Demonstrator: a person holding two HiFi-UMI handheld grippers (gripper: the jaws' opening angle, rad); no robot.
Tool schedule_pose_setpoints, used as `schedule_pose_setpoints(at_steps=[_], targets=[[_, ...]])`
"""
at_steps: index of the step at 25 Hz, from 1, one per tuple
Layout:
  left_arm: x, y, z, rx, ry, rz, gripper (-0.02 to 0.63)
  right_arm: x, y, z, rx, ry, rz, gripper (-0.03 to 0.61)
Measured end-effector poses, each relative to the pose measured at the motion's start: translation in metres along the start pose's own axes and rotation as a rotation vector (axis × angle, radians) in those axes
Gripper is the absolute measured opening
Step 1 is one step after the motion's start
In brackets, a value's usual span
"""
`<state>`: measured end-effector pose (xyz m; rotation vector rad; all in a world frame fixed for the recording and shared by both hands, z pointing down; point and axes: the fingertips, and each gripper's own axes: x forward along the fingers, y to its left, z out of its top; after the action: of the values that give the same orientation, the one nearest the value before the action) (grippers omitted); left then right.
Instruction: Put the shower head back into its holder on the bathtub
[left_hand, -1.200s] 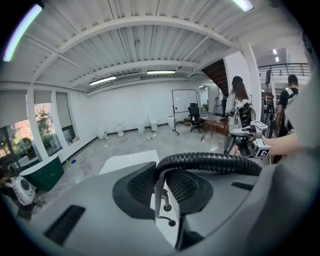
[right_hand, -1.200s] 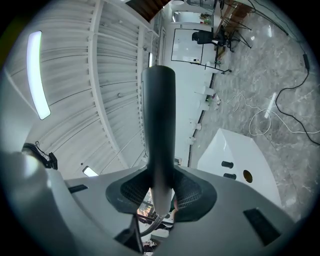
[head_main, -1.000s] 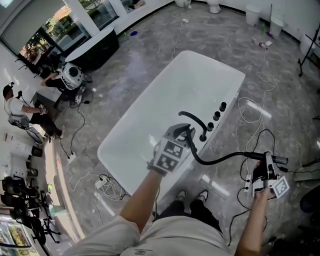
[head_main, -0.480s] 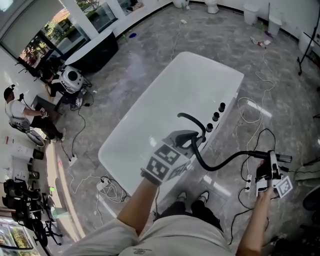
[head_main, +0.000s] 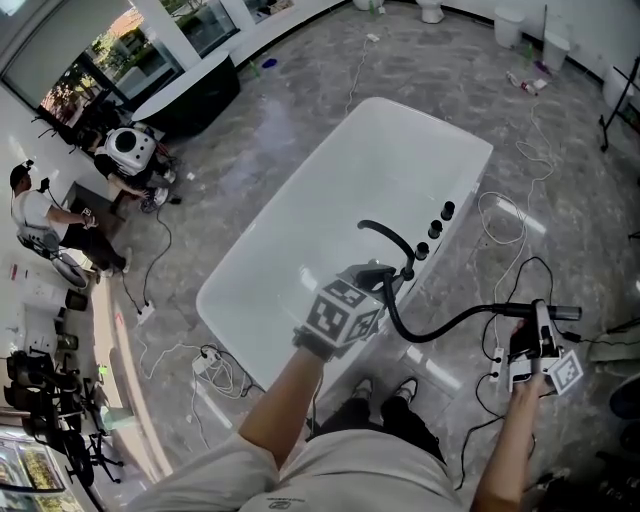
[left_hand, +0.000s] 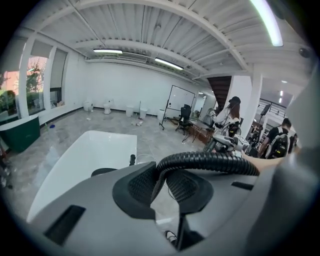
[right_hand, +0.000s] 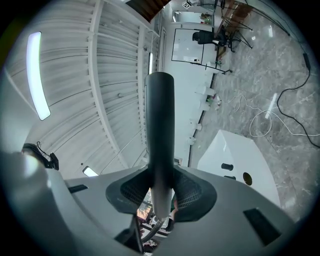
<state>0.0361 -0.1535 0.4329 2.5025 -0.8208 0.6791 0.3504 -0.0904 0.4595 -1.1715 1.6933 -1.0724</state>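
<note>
Head view first: the white bathtub (head_main: 300, 250) runs from seven o'clock up to one o'clock across the grey floor (head_main: 250, 120). The left hand-held gripper (head_main: 385, 283) is over the tub's near rim, right by the black spout (head_main: 385, 238), with the knobs (head_main: 434, 230) lined up toward one o'clock of it. The black hose (head_main: 450, 322) loops away to four o'clock, and there's the right hand-held gripper (head_main: 541, 318), with the shower head (head_main: 565, 314) in it, well apart from the tub and out over the floor.

Now the left gripper view: the left hand-held gripper (left_hand: 160, 185) is clenched on the ribbed hose (left_hand: 210, 162), which rises from between the pads (left_hand: 142, 187) and bends off to three o'clock. The bathtub (left_hand: 85, 155) lies at eight o'clock.

Right gripper view: the right hand-held gripper (right_hand: 161, 192) is grasping the shower head (right_hand: 160, 125), its dark handle standing straight toward twelve o'clock. A corner of the bathtub (right_hand: 235, 150) shows at four o'clock, with a round hole (right_hand: 247, 178) in its deck. That may be the holder, but it's too small to be sure.
</note>
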Motion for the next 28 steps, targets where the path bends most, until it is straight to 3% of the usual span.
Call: schedule_pose_setpoints(at_steps=[6,9,13,16,18,20,23,26,28], targets=[[0.031,0.009,-0.019,0.023,-0.022,0.001,0.060,-0.006,-0.006,0.000,-0.015,-0.003,-0.035,0.141],[0.045,0.012,-0.025,-0.005,-0.051,-0.017,0.060,-0.007,-0.007,0.003,-0.022,-0.009,-0.040,0.141],[0.051,-0.001,-0.016,-0.048,-0.114,-0.117,0.060,-0.014,-0.011,0.014,-0.017,-0.032,-0.048,0.141],[0.050,-0.023,0.003,0.028,-0.181,-0.184,0.060,-0.020,-0.010,0.023,-0.021,-0.047,-0.033,0.141],[0.055,-0.024,0.008,0.081,-0.192,-0.162,0.060,-0.021,-0.008,0.029,-0.023,-0.057,-0.022,0.141],[0.063,-0.011,0.000,0.086,-0.153,-0.092,0.060,-0.021,-0.007,0.031,-0.021,-0.059,-0.016,0.141],[0.065,0.013,-0.017,-0.018,-0.134,-0.028,0.060,-0.018,-0.009,0.027,-0.024,-0.045,-0.007,0.141],[0.063,0.024,-0.024,-0.157,-0.211,-0.050,0.060,-0.013,-0.012,0.020,-0.015,-0.024,-0.001,0.141],[0.066,0.024,-0.028,-0.166,-0.241,-0.056,0.060,-0.012,-0.015,0.017,-0.015,-0.012,-0.006,0.141]])
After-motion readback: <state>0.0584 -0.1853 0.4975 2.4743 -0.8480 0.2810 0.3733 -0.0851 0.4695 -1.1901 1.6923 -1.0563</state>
